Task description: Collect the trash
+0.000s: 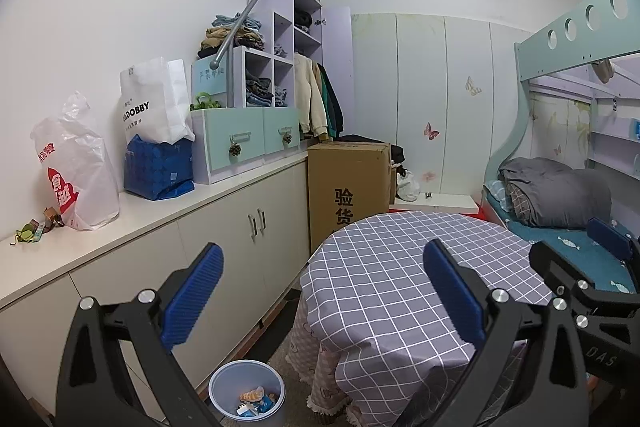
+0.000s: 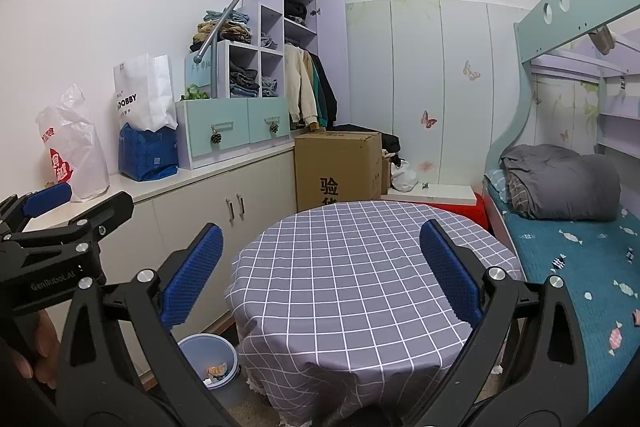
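- The white paper bag (image 1: pixel 154 99) on the worktop at the left reads "DOBBY" in bold black letters; the smaller print around that word is too fine to read.
- The cardboard box (image 1: pixel 348 187) on the floor past the cabinets carries large black Chinese characters, "验货".
- The left gripper (image 2: pixel 44 227), seen at the left edge of the right wrist view, bears "GenRobot.AI" in pale letters.
- The right gripper (image 1: pixel 600 267), at the right edge of the left wrist view, shows "DAS".
- The thin plastic bag (image 1: pixel 76 171) at the near left has red Chinese print, too crumpled to read.

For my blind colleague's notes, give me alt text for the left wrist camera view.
The open left gripper hovers empty above a round table with a grey checked cloth. A blue bin holding wrappers stands on the floor beside it, and scraps lie on the white counter.
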Demonstrator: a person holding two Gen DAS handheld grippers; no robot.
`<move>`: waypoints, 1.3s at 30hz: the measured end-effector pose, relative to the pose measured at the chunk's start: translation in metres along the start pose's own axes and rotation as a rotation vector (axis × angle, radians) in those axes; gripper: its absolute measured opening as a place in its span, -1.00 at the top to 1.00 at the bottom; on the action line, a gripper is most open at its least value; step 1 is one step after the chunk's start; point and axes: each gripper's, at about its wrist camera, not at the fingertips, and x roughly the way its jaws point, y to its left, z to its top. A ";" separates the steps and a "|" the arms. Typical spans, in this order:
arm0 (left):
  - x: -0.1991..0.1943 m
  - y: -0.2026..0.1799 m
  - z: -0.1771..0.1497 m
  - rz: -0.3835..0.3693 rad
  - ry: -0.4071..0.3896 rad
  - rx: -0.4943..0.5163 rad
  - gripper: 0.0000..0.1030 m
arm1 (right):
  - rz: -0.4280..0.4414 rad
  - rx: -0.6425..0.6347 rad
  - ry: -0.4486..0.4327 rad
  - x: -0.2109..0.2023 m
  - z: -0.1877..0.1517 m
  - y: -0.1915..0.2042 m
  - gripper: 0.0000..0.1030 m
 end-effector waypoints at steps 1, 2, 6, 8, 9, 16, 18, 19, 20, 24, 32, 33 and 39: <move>0.000 -0.001 0.000 -0.001 0.000 0.001 -0.91 | 0.001 0.000 0.001 0.000 0.000 0.000 -0.88; 0.001 -0.001 0.000 -0.001 0.000 0.003 -0.91 | 0.002 0.001 0.002 0.000 0.000 0.000 -0.88; 0.002 -0.001 -0.002 -0.003 0.003 0.008 -0.91 | 0.004 0.003 0.006 0.001 -0.001 0.001 -0.88; 0.002 -0.001 -0.003 -0.005 0.003 0.008 -0.91 | 0.004 0.002 0.008 0.001 -0.002 0.001 -0.88; 0.002 -0.001 -0.003 -0.006 0.003 0.008 -0.91 | 0.004 0.003 0.008 0.002 -0.002 0.001 -0.88; 0.002 -0.002 -0.003 -0.007 0.003 0.010 -0.91 | 0.004 0.004 0.010 0.001 -0.003 0.001 -0.88; 0.003 -0.002 -0.004 -0.008 0.005 0.011 -0.91 | 0.005 0.005 0.008 0.001 -0.003 0.001 -0.88; 0.002 -0.002 -0.003 -0.006 0.004 0.011 -0.91 | 0.004 0.004 0.008 0.001 -0.002 0.001 -0.88; 0.002 -0.002 -0.004 -0.006 0.004 0.012 -0.91 | 0.005 0.005 0.008 0.001 -0.002 0.001 -0.88; 0.002 -0.002 -0.004 -0.007 0.004 0.012 -0.91 | 0.004 0.005 0.009 0.001 -0.002 0.002 -0.88; 0.002 -0.003 -0.004 -0.007 0.005 0.012 -0.91 | 0.011 0.007 0.013 0.000 -0.003 0.001 -0.88; 0.002 -0.003 -0.004 -0.007 0.004 0.013 -0.91 | 0.012 0.008 0.013 0.000 -0.003 0.002 -0.88; 0.002 -0.003 -0.003 -0.007 0.005 0.012 -0.91 | 0.012 0.007 0.013 0.000 -0.003 0.004 -0.88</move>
